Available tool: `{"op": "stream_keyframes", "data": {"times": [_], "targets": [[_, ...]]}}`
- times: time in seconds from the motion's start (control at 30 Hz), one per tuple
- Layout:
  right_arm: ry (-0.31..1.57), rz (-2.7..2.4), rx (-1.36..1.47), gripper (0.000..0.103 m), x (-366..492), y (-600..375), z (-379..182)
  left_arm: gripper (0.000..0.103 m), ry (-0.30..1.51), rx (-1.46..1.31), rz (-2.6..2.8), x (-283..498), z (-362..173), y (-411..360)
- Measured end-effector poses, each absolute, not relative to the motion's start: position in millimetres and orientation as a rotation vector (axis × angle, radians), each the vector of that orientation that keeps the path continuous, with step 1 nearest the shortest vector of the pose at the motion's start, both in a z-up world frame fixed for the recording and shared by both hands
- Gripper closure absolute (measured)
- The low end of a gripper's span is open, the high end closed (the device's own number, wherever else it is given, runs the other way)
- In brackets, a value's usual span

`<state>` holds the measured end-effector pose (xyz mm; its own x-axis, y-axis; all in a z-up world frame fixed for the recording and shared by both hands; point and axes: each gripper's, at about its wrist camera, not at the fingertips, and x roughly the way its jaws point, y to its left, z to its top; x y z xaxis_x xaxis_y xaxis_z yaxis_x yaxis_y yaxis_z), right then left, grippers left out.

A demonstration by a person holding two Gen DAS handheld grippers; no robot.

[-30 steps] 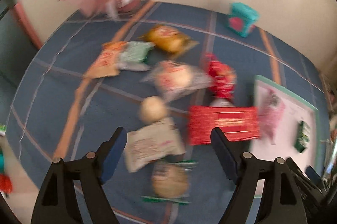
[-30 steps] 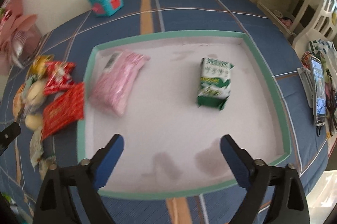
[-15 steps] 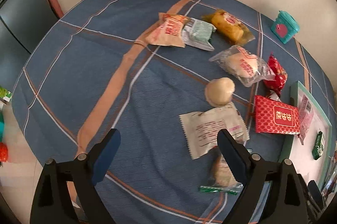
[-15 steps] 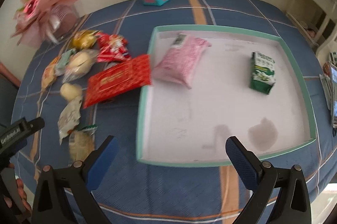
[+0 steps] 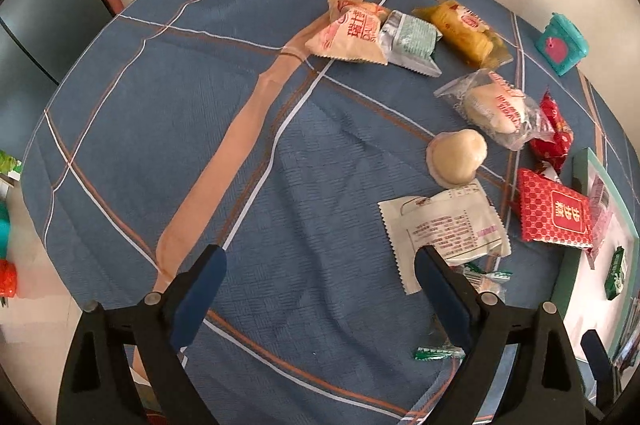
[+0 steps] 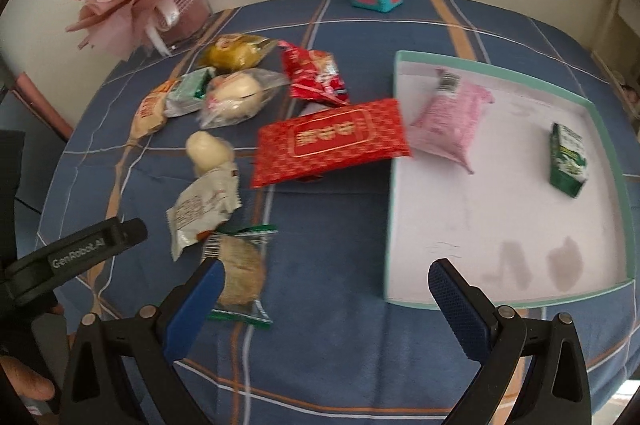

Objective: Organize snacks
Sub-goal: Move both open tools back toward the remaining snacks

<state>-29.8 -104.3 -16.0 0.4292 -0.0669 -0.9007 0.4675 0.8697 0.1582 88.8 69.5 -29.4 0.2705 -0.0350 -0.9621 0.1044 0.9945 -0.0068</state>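
From the left wrist, the left gripper (image 5: 320, 269) hangs spread wide over bare blue plaid tablecloth (image 5: 168, 129), grasping nothing; a white printed wrapper (image 5: 444, 229) lies just by its right finger.

From the right wrist, the right gripper (image 6: 324, 279) is released and empty. A red packet (image 6: 332, 141) overlaps the teal-rimmed tray's (image 6: 390, 185) edge, slightly blurred, possibly resting on it. Inside lie a pink pouch (image 6: 450, 119) and a green packet (image 6: 568, 161).

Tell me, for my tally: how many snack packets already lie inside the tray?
2: a pink plastic packet at the white teal-rimmed tray's left edge, and a green-and-white packet near its right rim. None seem hidden.
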Motion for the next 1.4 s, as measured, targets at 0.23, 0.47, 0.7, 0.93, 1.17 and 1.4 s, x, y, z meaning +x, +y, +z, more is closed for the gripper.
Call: {"op": "stream_keyframes", "data": {"times": [0.23,0.47,0.7,0.93,1.17,1.4], "targets": [[1.144,-0.289,0.374,0.0,-9.0,-74.9,-33.0,0.008,1.331,0.051,-0.07,99.1,-40.5,77.6],[1.216,-0.267,0.344,0.0,7.9,-57.3,-54.4,0.008,1.335,0.038,-0.056,110.6,-45.0,86.5],[1.248,-0.269,0.29,0.0,19.4,-49.2,-67.8,0.008,1.332,0.058,-0.072,119.9,-45.8,81.5],[1.249,-0.312,0.309,0.0,17.7,-63.7,-72.7,0.008,1.319,0.107,-0.148,125.3,-45.2,62.5],[1.244,-0.318,0.336,0.0,12.4,-82.6,-69.8,0.008,1.317,0.143,-0.235,127.9,-45.3,39.8],[1.249,-0.3,0.335,0.0,11.1,-81.7,-66.2,0.008,1.292,0.201,-0.296,131.9,-52.0,5.4]]}}
